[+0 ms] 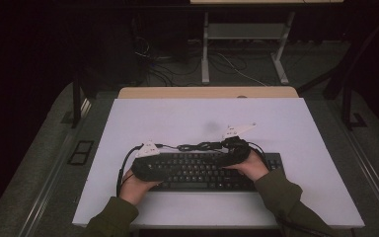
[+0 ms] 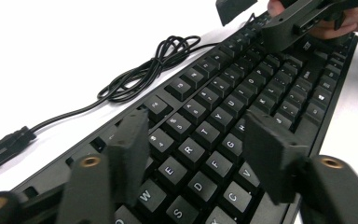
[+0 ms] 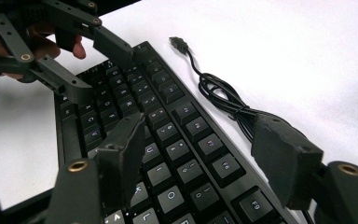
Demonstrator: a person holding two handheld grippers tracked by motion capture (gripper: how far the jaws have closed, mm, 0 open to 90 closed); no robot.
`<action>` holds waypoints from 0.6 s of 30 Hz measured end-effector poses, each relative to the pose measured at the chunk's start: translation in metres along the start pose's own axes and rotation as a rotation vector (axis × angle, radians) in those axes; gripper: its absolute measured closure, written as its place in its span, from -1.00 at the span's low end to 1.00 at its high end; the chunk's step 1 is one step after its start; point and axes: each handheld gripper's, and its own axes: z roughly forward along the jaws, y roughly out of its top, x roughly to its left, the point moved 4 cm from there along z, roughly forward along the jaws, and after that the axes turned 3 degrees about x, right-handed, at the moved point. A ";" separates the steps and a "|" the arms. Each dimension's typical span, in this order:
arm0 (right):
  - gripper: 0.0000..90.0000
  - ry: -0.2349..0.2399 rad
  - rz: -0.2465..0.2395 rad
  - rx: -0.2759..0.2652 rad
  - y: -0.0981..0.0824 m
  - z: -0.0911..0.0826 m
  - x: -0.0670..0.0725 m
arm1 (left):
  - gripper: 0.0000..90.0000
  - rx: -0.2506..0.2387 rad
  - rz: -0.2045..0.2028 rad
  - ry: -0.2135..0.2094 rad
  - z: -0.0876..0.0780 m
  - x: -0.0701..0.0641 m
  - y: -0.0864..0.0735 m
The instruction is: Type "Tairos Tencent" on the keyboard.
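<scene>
Left gripper (image 1: pixel 154 167): you hold it over the left end of the keyboard (image 1: pixel 202 170), pointing along the key rows; its jaws stand partly apart above the keys around E, R and T, with nothing gripped between them.
Left hand (image 1: pixel 134 188): it sits at the keyboard's front left corner.
Keyboard: black, lying flat on the white table (image 1: pixel 177 118), near the front edge and between your two hands.
Cable (image 1: pixel 200 146): it lies bundled in loops on the table just behind the keyboard, and its plug end rests beside the left end.
Right gripper (image 1: pixel 234 153): you hold it over the right part of the keyboard, its jaws apart, one over the keys and one over the cable side, clamping nothing.
</scene>
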 end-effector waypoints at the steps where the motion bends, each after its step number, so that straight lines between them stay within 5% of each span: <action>1: -0.25 -0.001 0.002 0.001 0.000 0.000 0.000 | -0.03 0.002 0.002 -0.003 0.000 0.000 0.000; 18: -0.31 -0.009 0.001 -0.004 0.000 0.001 -0.001 | 0.73 0.051 0.014 -0.029 0.013 0.002 0.002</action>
